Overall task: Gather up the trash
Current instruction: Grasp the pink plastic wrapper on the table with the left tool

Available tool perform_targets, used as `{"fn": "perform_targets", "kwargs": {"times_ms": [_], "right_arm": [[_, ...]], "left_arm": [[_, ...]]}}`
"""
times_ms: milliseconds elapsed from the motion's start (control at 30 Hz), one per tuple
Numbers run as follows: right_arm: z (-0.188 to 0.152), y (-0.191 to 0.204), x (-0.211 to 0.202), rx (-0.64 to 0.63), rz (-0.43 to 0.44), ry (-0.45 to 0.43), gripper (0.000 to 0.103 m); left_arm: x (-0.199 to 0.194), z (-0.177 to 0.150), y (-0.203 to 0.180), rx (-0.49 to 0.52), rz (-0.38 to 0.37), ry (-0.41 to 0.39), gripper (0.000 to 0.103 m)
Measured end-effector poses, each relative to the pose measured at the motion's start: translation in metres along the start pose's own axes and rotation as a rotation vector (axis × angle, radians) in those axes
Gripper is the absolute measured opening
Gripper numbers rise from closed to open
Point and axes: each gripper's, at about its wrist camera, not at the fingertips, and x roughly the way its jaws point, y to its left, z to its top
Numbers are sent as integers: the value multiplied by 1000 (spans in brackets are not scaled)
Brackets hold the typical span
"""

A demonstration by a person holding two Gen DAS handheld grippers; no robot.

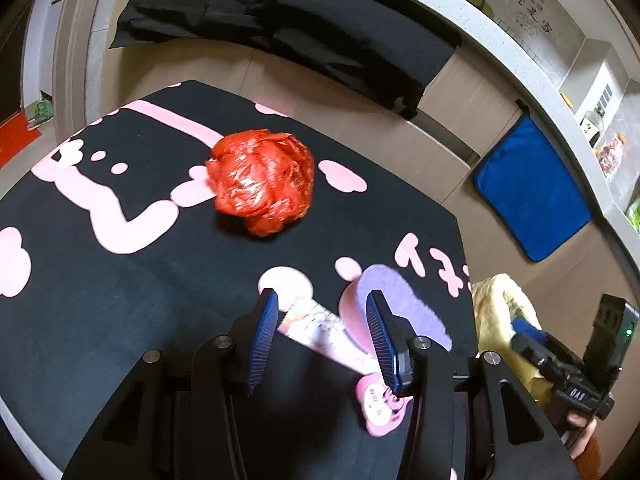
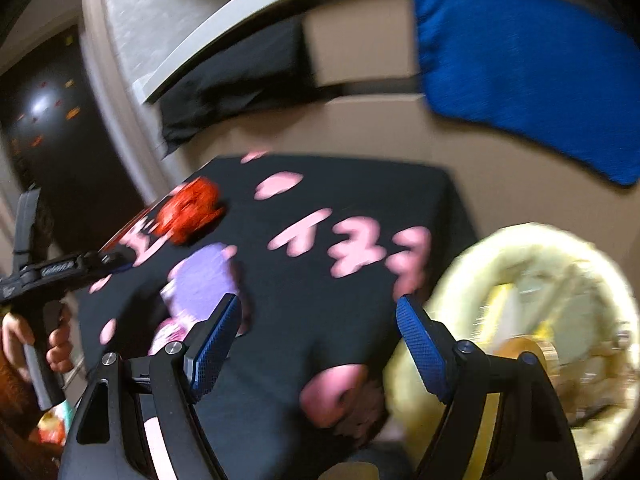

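The crumpled red plastic bag (image 1: 262,180) lies on the black-and-pink tablecloth (image 1: 120,280), well ahead of the left gripper (image 1: 320,312), whose jaws are spread and empty. The right gripper (image 2: 320,312) is likewise spread over the cloth, the bag far ahead to its left.

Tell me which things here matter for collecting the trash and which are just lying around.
For the job:
- crumpled red plastic bag on the table
- pink printed wrapper
- purple and pink sponge
- yellow-lined bin beside the table
- left tool, right tool

Just there:
- blue towel
- black cloth
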Motion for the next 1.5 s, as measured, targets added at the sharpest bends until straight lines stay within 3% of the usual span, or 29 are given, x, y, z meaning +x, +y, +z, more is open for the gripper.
{"fn": "perform_targets", "kwargs": {"times_ms": [100,233,333,500,700,933,1000,1133,1167,1300,1500], "right_arm": [[-2,30,17,-92,85,53,77],[-7,69,30,-223,132,89,77],[-11,83,35,-279,94,100,77],[-8,57,21,-147,20,68,77],[-13,16,-26,-28,-110,-22,77],[-30,-3,-59,39,-183,-69,77],[-35,-4,-61,49,-188,-73,77],[-36,-3,-54,61,-178,-57,77],[-36,0,-51,56,-175,-55,77],[-34,14,-45,13,-180,-48,77],[-30,33,-23,-44,-133,-3,77]], "left_arm": [[-7,-7,6,22,-18,5,47],[-14,-12,11,59,-30,17,47],[-16,-19,9,95,-78,45,47],[-7,-35,-21,276,-161,129,47],[15,-53,-68,594,-145,166,47],[36,-61,-78,679,-156,245,47],[34,-66,-81,687,-166,259,47],[37,-76,-81,667,-113,256,47],[38,-75,-79,634,-108,257,47],[30,-65,-60,453,-157,253,29],[-14,-51,-39,347,-190,145,25]]}}
